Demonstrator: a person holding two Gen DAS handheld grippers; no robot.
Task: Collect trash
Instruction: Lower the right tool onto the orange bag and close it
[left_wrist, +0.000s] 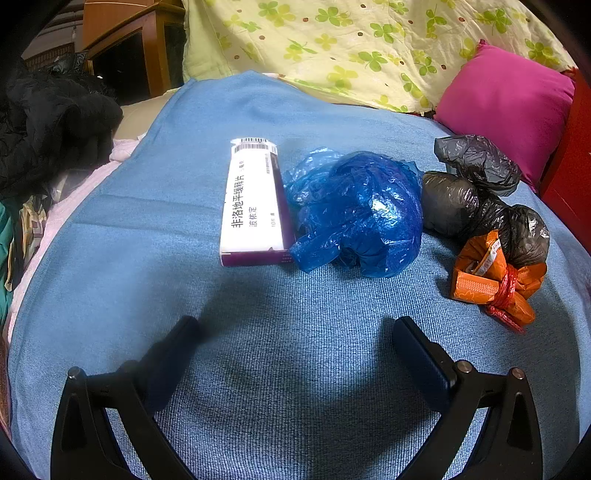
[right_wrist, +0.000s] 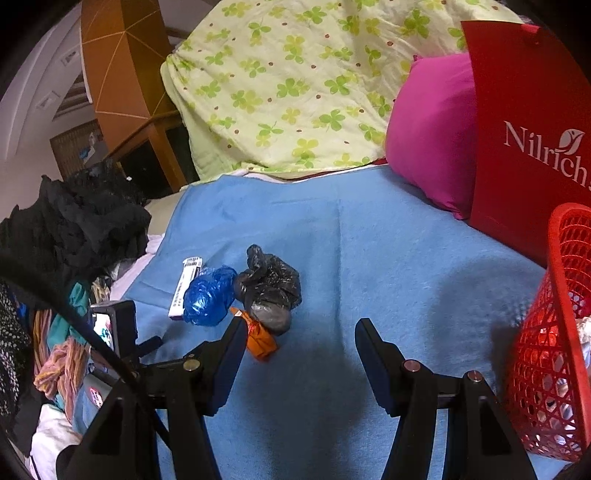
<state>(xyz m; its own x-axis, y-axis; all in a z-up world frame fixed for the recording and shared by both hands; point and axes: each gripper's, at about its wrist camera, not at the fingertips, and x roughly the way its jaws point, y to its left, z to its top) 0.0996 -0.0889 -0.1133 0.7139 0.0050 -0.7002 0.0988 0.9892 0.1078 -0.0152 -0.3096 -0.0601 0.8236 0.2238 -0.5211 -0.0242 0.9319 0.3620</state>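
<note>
Left gripper (left_wrist: 295, 328) wide apart and empty over blue blanket (left_wrist: 258, 369), right gripper (right_wrist: 299, 328) likewise, box (left_wrist: 253, 206), blue bag (left_wrist: 362, 214), black bag (left_wrist: 476, 195), orange wrapper (left_wrist: 491, 284) lay in a row, red basket (right_wrist: 554, 332) at right.

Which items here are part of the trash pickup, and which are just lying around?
Job: medicine box, blue plastic bag, black plastic bag, orange wrapper, red basket.

Lying about: pink cushion, floral quilt, black clothes, red paper bag.

The left wrist view looks forward, low and close to the blue plastic bag (left_wrist: 360, 212), toward the flowered quilt (left_wrist: 369, 48). The right wrist view stands farther back and right of this bag (right_wrist: 208, 295). Both views share the bag and quilt (right_wrist: 295, 85).
</note>
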